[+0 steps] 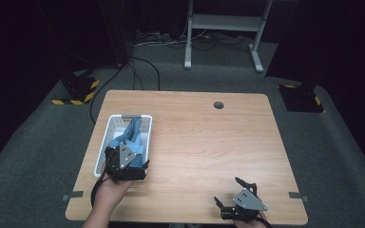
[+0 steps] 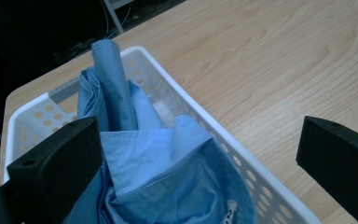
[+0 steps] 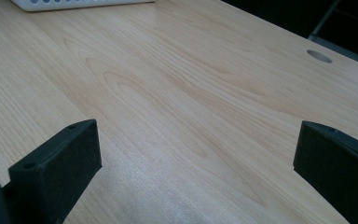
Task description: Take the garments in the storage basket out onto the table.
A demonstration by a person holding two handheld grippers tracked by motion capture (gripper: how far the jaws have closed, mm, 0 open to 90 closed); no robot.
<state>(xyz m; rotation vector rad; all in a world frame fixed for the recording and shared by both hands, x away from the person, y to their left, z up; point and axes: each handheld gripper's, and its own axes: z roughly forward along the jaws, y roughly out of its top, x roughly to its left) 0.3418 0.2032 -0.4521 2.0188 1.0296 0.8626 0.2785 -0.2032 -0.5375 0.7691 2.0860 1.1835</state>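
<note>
At the lower left of the high view, my left gripper (image 1: 126, 164) sits over the near end of the white basket (image 1: 105, 137), jaws spread wide and holding nothing. Between them lies the blue shirt (image 2: 168, 182), bunched in the basket, one rolled part standing up toward the far rim; its long axis runs along the basket. My hand (image 1: 108, 192) comes in from the bottom edge. At the lower right, my right gripper (image 1: 235, 202) rests low over the table (image 1: 209, 137), wide open and empty. I can read no writing.

Light wood desk (image 1: 204, 142), round hole (image 1: 218, 105) upper centre; white perforated basket (image 1: 119, 124) at left.
</note>
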